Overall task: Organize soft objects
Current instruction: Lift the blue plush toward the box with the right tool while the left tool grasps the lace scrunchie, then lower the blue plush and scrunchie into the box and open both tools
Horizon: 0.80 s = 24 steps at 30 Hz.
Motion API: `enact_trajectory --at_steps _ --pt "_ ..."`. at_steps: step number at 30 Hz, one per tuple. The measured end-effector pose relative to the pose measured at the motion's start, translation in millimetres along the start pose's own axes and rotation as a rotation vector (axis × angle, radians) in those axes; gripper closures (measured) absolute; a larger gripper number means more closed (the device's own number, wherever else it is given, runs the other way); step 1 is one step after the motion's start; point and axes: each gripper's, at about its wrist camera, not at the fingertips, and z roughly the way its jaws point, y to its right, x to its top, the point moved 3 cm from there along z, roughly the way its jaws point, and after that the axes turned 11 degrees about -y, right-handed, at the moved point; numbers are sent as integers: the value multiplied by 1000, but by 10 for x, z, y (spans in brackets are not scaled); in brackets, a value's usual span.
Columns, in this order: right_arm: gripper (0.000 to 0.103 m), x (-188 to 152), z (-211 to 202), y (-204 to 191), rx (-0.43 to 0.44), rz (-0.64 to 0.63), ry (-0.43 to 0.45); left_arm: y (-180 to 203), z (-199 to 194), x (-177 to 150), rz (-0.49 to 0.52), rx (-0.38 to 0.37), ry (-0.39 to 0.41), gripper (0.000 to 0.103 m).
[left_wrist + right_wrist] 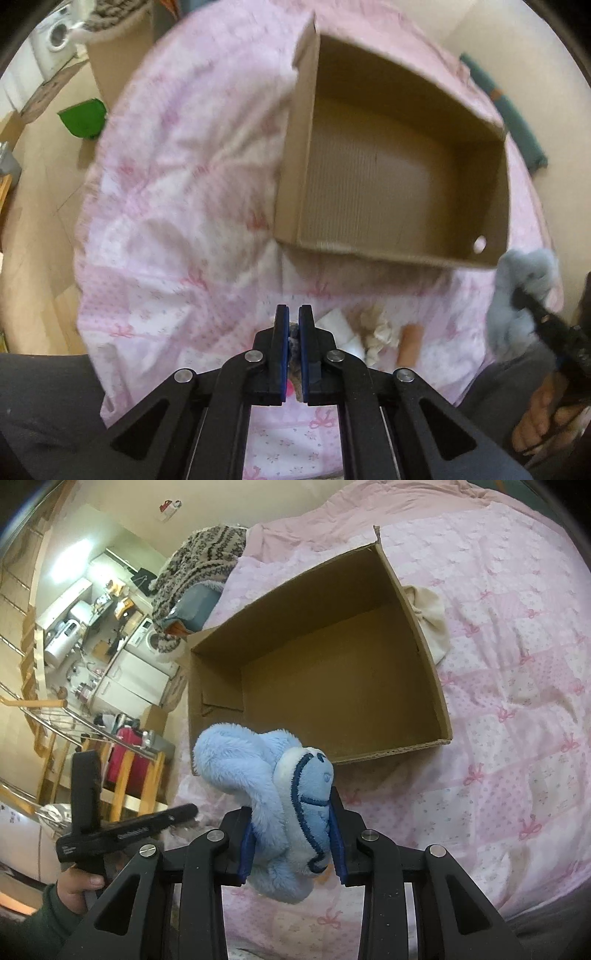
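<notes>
The right gripper (293,843) pinches a blue plush toy (273,797) between its blue pads, just in front of the cardboard box's (439,686) near rim. The left gripper (294,343) has its fingers pressed nearly together on something small and greyish, too blurred to name. Beyond the box's far side, a cream cloth (432,624) lies against its wall on the pink quilt (517,664).

A washing machine (55,37) and a green object (83,118) are seen off the bed's left side, a patterned knit garment (195,565) is draped at the pink quilt's (517,701) far edge.
</notes>
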Motion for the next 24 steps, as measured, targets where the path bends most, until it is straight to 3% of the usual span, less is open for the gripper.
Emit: enact_trajectory --at_steps 6,17,24 --pt "68 1 16 -59 -12 -11 -10 -38 -397 8 39 53 116 98" --pt "68 40 -298 -268 -45 -9 59 38 -598 46 53 119 173 98" --pt "68 234 -411 -163 -43 28 78 226 -830 308 80 93 227 98"
